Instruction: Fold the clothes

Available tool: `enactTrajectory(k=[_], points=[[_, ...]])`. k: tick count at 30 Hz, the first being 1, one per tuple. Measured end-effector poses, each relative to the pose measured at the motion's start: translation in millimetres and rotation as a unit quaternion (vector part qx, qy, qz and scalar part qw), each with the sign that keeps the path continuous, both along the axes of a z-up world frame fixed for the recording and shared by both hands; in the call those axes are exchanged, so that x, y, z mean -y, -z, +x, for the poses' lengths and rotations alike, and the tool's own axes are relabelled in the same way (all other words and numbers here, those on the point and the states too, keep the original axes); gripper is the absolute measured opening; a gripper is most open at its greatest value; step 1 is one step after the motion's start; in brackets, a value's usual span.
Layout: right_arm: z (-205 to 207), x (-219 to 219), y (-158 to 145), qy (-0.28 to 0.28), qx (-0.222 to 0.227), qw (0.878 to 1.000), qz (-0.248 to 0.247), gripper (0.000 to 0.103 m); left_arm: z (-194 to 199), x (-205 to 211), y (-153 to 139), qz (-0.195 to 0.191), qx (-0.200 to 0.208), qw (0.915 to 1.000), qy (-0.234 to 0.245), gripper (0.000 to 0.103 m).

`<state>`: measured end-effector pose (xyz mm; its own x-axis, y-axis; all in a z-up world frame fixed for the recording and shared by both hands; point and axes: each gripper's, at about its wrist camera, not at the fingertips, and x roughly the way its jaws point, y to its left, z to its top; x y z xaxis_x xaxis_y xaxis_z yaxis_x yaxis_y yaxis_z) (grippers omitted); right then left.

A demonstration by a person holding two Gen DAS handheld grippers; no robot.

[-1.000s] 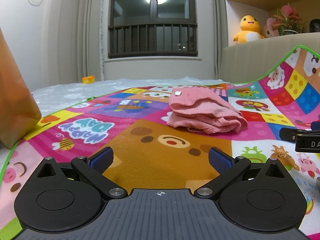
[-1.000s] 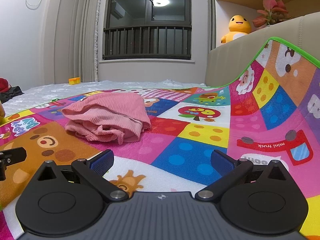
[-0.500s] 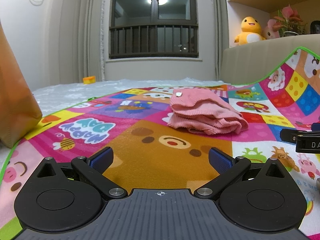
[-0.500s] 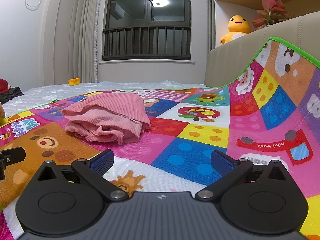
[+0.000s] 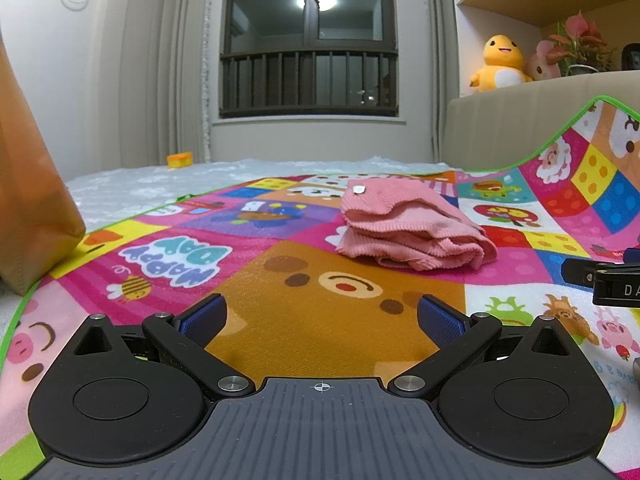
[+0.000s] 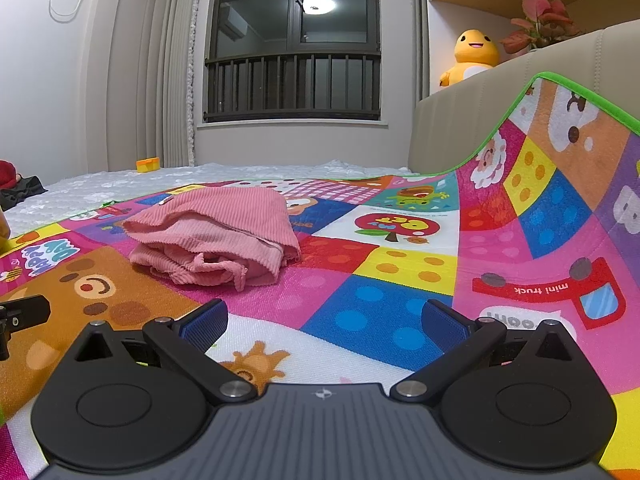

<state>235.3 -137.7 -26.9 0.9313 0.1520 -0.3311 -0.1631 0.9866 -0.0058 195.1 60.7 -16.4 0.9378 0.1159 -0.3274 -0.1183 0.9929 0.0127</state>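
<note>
1. Bedroom setting: a bright cartoon play mat [image 5: 344,300] covers a bed, its right edge riding up against a beige headboard [image 6: 480,128].
2. On the mat's middle, toward the far side, lies the garment [image 5: 412,232], a pink ribbed piece stacked into a compact bundle of several layers with a small tag on top.
3. From the right wrist view the garment [image 6: 216,240] shows loose, uneven edges and a dangling string at its near side, so the folding looks done but not tidy.
4. The left gripper [image 5: 320,316] sits low over the mat near its front, jaws spread wide and empty, well apart from the garment.
5. The right gripper [image 6: 324,320] is likewise released, holding nothing, with the garment ahead and to its left.
6. My judgement: this piece is essentially finished. What remains, if anything, is to square its edges or set it aside; no other unfolded clothes are clearly visible.
7. Farther out: an orange shape [image 5: 32,200] at the near left, a yellow block [image 5: 179,159] by the far wall, a dark barred window [image 5: 308,40], and a yellow plush [image 5: 500,64] with a plant [image 5: 580,44] on the right ledge.
</note>
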Motion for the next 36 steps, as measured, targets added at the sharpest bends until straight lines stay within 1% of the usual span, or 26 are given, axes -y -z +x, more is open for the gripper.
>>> enactTrajectory(k=[12, 14, 17, 20, 27, 36], points=[[-0.2, 0.0, 0.2, 0.0, 0.001, 1.0, 0.0, 0.103, -0.7, 2.5, -0.8, 0.009, 0.002, 0.9999, -0.005, 0.103], [-0.5, -0.1, 0.3, 0.0, 0.001, 1.0, 0.0, 0.103, -1.4, 1.6, -1.8, 0.006, 0.004, 1.0, -0.003, 0.103], [-1.1, -0.3, 0.3, 0.001, 0.003, 1.0, 0.0, 0.103, 3.6, -0.3, -5.9, 0.003, -0.009, 1.0, -0.001, 0.103], [-2.0, -1.0, 0.7, 0.001, 0.007, 1.0, -0.003, 0.103, 5.5, -1.6, -6.6, -0.005, -0.016, 0.9998, 0.014, 0.103], [-1.6, -0.2, 1.0, 0.0, 0.005, 1.0, -0.002, 0.103, 3.0, -1.1, -3.4, -0.003, -0.009, 0.9999, 0.007, 0.103], [-1.2, -1.5, 0.7, 0.0, 0.005, 1.0, -0.005, 0.103, 4.0, -5.0, -3.0, -0.014, -0.009, 0.9999, 0.005, 0.103]])
